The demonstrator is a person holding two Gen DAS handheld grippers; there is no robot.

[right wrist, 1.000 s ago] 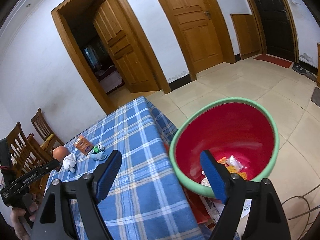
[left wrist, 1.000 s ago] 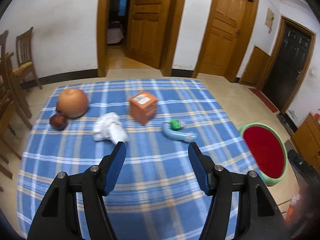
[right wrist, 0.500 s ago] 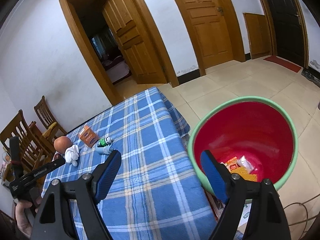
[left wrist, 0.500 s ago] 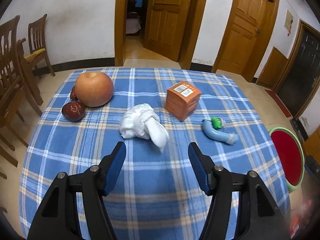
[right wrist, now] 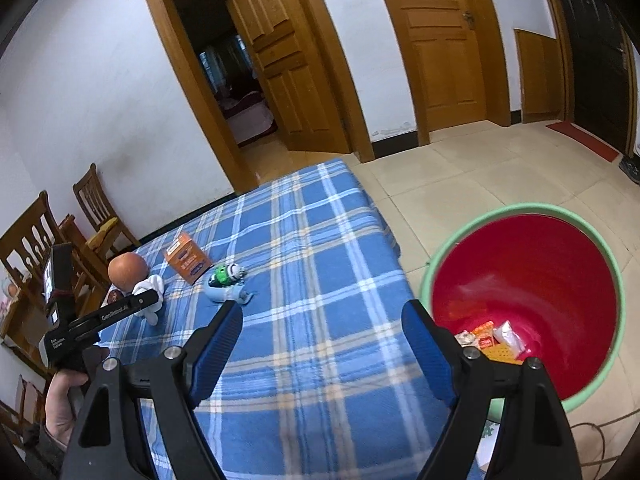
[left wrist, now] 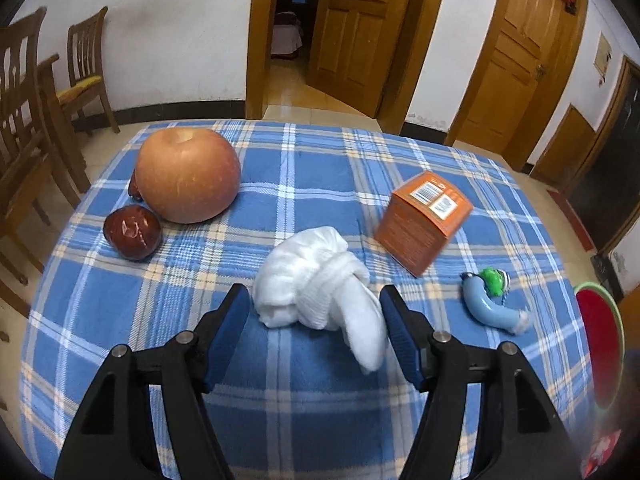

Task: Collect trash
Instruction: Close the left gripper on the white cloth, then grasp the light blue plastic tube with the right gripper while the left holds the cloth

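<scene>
A crumpled white wad (left wrist: 316, 280) lies on the blue plaid tablecloth (left wrist: 320, 408). My left gripper (left wrist: 316, 308) hangs low over it, one blue pad on each side; the jaws are opening and neither pad presses on the wad. To its right are an orange box (left wrist: 424, 220) and a curved blue tube with a green cap (left wrist: 490, 308). My right gripper (right wrist: 322, 312) stands open and empty over the table's right edge, beside the red bin with a green rim (right wrist: 540, 264). The bin holds several wrappers (right wrist: 492, 340).
A large apple (left wrist: 188, 174) and a dark red fruit (left wrist: 132, 232) sit at the table's far left. Wooden chairs (left wrist: 24, 120) stand left of the table. A hand (right wrist: 60, 396) holds the left gripper. The bin (left wrist: 596, 332) stands on the tiled floor.
My left gripper has come forward and down to the white wad, which now lies between its tips, and its jaws stand a little wider. The right gripper has swung left, still open.
</scene>
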